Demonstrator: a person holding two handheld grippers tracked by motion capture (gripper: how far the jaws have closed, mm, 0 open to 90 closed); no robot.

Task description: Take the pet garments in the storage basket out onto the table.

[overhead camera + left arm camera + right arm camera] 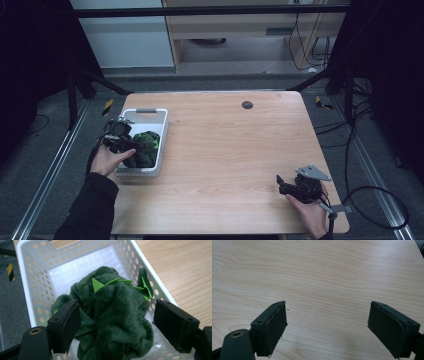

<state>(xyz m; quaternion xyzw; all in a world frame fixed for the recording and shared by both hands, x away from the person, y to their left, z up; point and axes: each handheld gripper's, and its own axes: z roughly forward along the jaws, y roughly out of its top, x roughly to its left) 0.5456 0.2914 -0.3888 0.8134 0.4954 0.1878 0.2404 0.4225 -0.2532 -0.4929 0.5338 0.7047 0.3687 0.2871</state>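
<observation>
The left gripper (116, 322) hung over the white basket (159, 131) at the table's left edge, jaws spread wide around the green plush toy (112, 315) inside. The right gripper (287, 186) sat released, well apart.

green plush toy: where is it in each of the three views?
High view: green plush toy at left, inside the white basket, under the left gripper.
Left gripper view: centre, between the open jaws, in the basket.
Right gripper view: not in it.
Shared landmark: wooden table.
</observation>
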